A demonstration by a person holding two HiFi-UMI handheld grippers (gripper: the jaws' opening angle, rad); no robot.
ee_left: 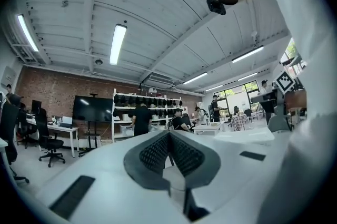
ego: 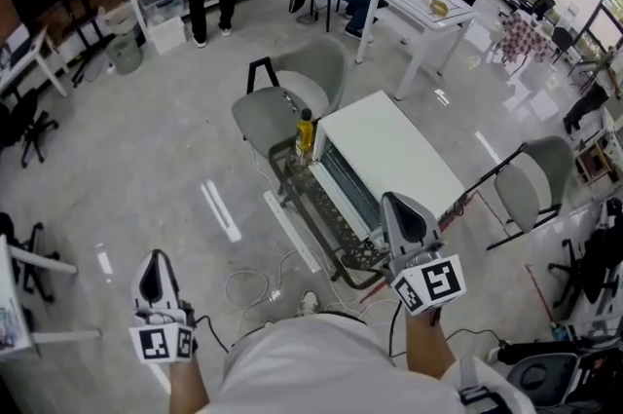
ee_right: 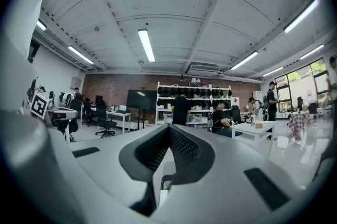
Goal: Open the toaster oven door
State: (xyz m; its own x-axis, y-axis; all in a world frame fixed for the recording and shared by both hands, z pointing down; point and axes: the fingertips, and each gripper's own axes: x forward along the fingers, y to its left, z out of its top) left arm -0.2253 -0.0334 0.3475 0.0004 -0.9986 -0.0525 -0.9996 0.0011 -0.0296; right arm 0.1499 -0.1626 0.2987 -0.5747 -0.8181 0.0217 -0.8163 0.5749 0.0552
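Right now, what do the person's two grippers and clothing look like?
The left gripper and right gripper are both white tapered shells. Their dark inner pads have a fine ribbed texture. Behind each sits a white cube printed with black square markers. A thin black cable trails back from the left one. The person wears a white top.

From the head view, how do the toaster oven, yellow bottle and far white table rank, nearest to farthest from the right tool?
1. Toaster oven, directly ahead of the right tool.
2. Yellow bottle, beside the oven's left end.
3. White table, across the room, upper right.
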